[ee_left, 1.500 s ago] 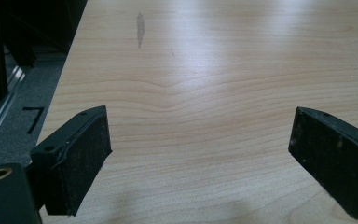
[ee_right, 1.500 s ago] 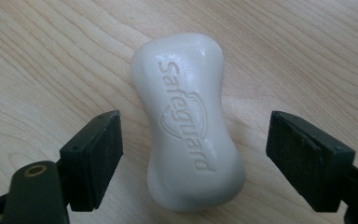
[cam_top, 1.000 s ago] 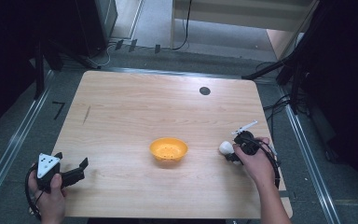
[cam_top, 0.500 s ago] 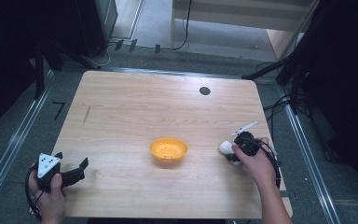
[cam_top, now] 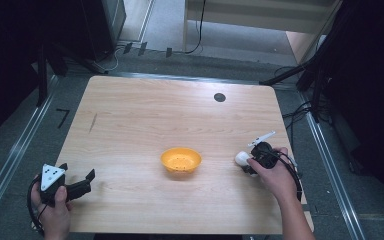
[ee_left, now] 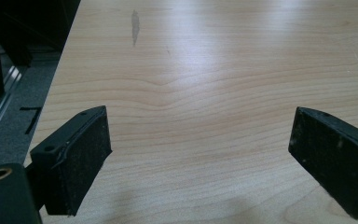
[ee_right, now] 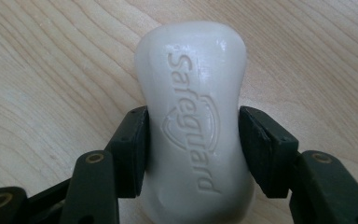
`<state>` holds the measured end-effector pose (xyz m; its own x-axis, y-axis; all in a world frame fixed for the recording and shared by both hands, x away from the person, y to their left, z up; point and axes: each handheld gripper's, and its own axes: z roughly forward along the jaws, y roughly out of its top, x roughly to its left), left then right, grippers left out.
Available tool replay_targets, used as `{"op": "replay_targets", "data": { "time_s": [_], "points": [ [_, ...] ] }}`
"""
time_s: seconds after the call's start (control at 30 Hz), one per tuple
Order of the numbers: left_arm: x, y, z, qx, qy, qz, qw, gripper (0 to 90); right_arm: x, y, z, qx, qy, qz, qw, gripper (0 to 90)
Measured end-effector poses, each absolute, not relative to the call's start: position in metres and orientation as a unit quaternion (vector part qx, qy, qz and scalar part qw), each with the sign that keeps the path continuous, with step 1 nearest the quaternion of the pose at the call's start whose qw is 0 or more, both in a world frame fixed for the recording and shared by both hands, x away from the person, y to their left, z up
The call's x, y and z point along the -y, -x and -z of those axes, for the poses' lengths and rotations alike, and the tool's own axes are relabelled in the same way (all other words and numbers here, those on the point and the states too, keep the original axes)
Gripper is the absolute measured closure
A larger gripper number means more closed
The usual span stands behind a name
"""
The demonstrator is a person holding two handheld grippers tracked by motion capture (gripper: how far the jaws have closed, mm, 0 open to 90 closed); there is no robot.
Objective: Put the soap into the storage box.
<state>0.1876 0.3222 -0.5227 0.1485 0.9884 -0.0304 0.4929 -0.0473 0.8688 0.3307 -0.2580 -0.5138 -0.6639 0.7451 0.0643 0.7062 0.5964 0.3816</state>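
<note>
A white bar of soap (ee_right: 193, 112) stamped "Safeguard" sits between the two black jaws of my right gripper (ee_right: 193, 149), which press against its sides. In the high view that soap (cam_top: 242, 158) lies low over the wooden table (cam_top: 145, 115) at the right, in the right gripper (cam_top: 250, 162) held by a hand. An orange bowl (cam_top: 180, 160) stands left of it near the table's middle, a short gap away. My left gripper (cam_top: 82, 181) rests at the front left corner. Its jaws stand wide apart over bare wood (ee_left: 200, 116), nothing between them.
A small black round disc (cam_top: 219, 97) lies near the table's far edge. A dark streak (cam_top: 93, 122) marks the wood at the left. Metal rails and cables run along the floor on both sides of the table.
</note>
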Motion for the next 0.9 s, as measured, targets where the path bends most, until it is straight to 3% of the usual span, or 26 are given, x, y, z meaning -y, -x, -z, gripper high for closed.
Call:
{"op": "replay_targets", "data": {
  "time_s": [0.9],
  "points": [
    [-0.3227, -0.1885, 0.5226, -0.572, -0.652, -0.315, 0.386, 5.9, 0.2565, -0.3284, 0.5143, -0.898, -0.388, -0.197, 0.068, 49.0]
  ]
}}
